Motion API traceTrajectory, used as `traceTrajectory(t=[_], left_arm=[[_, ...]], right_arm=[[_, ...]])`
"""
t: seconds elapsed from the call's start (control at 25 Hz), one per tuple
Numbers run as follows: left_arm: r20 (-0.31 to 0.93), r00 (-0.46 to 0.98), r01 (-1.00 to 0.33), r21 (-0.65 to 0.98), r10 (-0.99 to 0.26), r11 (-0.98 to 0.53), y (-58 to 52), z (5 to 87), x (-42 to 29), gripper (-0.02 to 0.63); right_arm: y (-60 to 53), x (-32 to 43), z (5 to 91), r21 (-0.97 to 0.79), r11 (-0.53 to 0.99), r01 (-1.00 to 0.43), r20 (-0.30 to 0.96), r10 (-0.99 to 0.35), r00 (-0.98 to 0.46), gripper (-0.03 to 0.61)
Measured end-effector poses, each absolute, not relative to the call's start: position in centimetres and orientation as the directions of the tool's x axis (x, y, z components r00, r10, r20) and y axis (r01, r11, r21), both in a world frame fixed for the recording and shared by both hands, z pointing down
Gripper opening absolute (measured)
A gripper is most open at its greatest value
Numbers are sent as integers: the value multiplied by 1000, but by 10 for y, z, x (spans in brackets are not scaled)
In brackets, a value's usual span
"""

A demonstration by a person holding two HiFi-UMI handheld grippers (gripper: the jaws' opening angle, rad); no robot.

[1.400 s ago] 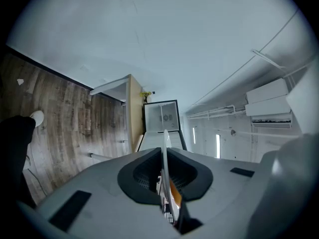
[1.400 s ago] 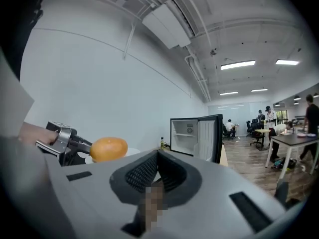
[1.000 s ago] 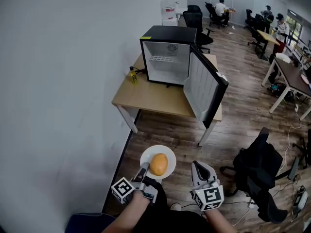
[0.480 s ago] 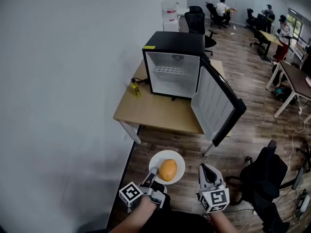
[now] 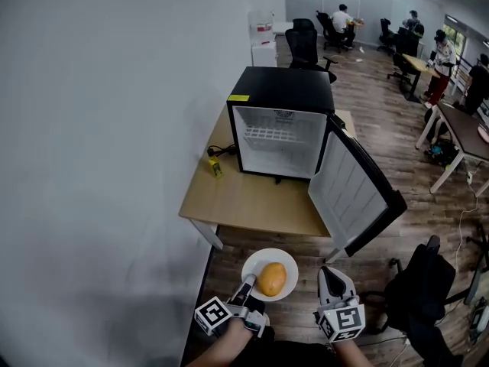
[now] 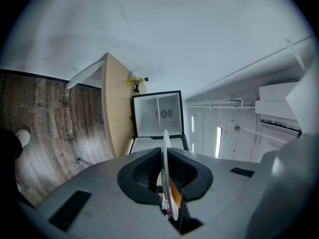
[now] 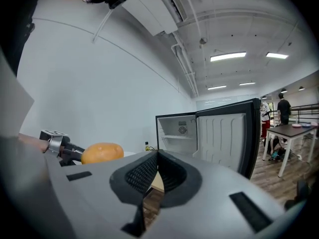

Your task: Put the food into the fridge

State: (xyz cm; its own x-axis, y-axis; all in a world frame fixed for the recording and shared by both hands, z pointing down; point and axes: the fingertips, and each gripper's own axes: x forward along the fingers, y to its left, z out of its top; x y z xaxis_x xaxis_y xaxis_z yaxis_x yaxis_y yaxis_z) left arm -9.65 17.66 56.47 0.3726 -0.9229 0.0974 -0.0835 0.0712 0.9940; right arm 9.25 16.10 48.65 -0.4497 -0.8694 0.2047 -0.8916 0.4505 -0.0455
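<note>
A white plate (image 5: 284, 263) carries an orange-brown bun (image 5: 272, 279). My left gripper (image 5: 248, 282) is shut on the plate's near rim and holds it above the wooden floor. In the left gripper view the plate (image 6: 165, 139) stands edge-on between the shut jaws. My right gripper (image 5: 330, 273) hangs beside the plate, shut with nothing in it. From the right gripper view, the bun (image 7: 102, 153) shows at the left. The black mini fridge (image 5: 281, 90) stands on a wooden table (image 5: 244, 201) ahead. Its door (image 5: 359, 197) is swung open to the right and its white inside looks bare.
A small yellow bottle (image 5: 216, 167) and a cable lie on the table left of the fridge. A white wall runs along the left. A black office chair (image 5: 416, 297) stands at the lower right. Desks, chairs and people fill the far room.
The fridge and table have come nearer and sit lower in the head view. Both grippers and the plate with the bun have moved forward together, and the grip is unchanged.
</note>
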Motion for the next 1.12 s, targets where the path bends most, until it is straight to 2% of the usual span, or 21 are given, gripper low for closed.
traceTrajectory(t=[0.6, 0.92, 1.12], left_arm=[[124, 438, -68, 992, -890, 105, 94, 570, -134, 28], [78, 422, -54, 997, -903, 61, 8, 561, -142, 28], [75, 422, -75, 996, -904, 47, -59, 567, -142, 28]], right_arm=[[92, 57, 491, -65, 389, -919, 210, -895, -393, 60], [26, 54, 509, -80, 382, -921, 216, -895, -390, 60], [-41, 60, 497, -49, 375, -926, 166, -911, -378, 60]])
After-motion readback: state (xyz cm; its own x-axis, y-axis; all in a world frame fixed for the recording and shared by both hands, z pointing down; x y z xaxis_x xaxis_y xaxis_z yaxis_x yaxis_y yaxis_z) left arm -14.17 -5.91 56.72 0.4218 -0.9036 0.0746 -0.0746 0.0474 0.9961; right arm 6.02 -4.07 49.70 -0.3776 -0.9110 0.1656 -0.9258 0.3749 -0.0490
